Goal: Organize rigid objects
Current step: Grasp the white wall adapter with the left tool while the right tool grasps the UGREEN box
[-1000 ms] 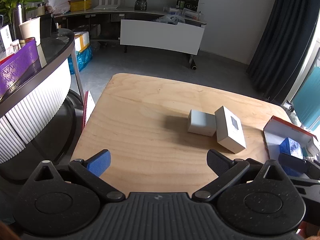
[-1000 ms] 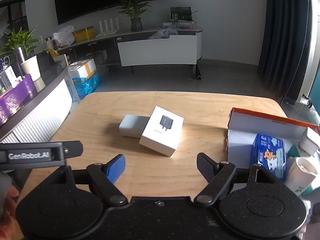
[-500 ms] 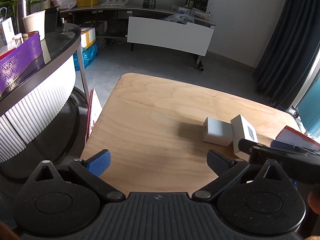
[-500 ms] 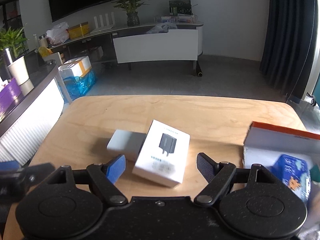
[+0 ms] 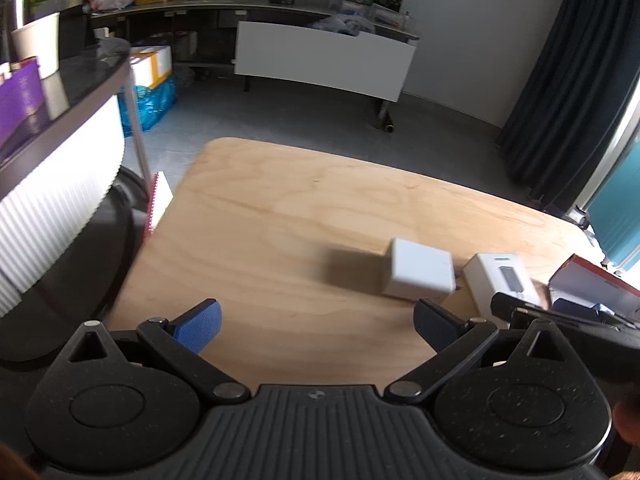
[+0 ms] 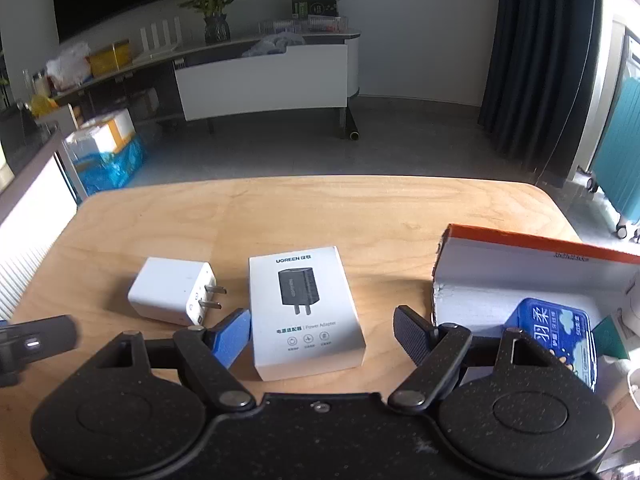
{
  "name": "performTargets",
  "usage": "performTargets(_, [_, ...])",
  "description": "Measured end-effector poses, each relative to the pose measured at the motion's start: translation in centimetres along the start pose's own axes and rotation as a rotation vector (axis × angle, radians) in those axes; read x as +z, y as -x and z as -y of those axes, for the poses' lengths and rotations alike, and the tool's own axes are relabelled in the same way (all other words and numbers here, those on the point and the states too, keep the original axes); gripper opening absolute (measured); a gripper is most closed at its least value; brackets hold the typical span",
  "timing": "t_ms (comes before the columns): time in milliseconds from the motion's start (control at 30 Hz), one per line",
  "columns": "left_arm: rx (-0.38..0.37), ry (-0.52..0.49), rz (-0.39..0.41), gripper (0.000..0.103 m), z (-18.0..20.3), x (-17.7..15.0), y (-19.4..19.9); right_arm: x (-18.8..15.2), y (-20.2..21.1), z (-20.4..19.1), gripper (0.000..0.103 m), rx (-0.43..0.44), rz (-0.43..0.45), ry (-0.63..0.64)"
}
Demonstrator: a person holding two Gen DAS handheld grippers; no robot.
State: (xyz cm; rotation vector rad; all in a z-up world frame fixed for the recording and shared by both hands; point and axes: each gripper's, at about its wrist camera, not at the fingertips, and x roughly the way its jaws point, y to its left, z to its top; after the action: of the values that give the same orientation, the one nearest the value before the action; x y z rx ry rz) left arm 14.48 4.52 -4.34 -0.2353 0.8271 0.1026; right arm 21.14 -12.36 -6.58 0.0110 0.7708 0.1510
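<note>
A white power-adapter box printed with a black plug lies on the wooden table; it also shows in the left wrist view. A white charger with two prongs lies to its left, and shows in the left wrist view. My right gripper is open, its fingers either side of the box's near end. My left gripper is open and empty over bare table, left of the charger.
An open cardboard box with an orange rim stands at the table's right, holding a blue tissue pack and other items. A curved dark counter stands off the table's left edge. The right gripper's body shows low right in the left wrist view.
My right gripper has moved forward and lower, so the adapter box now sits between its open fingers. My left gripper's view has shifted a little; it stays open and empty.
</note>
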Motion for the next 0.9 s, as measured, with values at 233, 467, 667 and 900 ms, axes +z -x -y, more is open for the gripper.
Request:
performTargets(233, [-0.037, -0.037, -0.013, 0.103, 2.9, 0.7, -2.5, 0.0, 1.8, 0.7, 0.092, -0.043, 0.041, 0.018])
performTargets(467, [-0.048, -0.061, -0.045, 0.103, 4.4, 0.4, -5.1, -0.5, 2.9, 2.5, 0.092, 0.000, 0.058, -0.027])
performTargets(667, [0.001, -0.120, -0.013, 0.103, 5.6, 0.1, -5.5, -0.5, 2.8, 2.6, 0.092, 0.030, 0.062, -0.034])
performTargets(900, [0.063, -0.208, 0.036, 0.103, 6.0, -0.7, -5.7, -0.3, 2.1, 2.5, 0.092, 0.047, 0.047, -0.015])
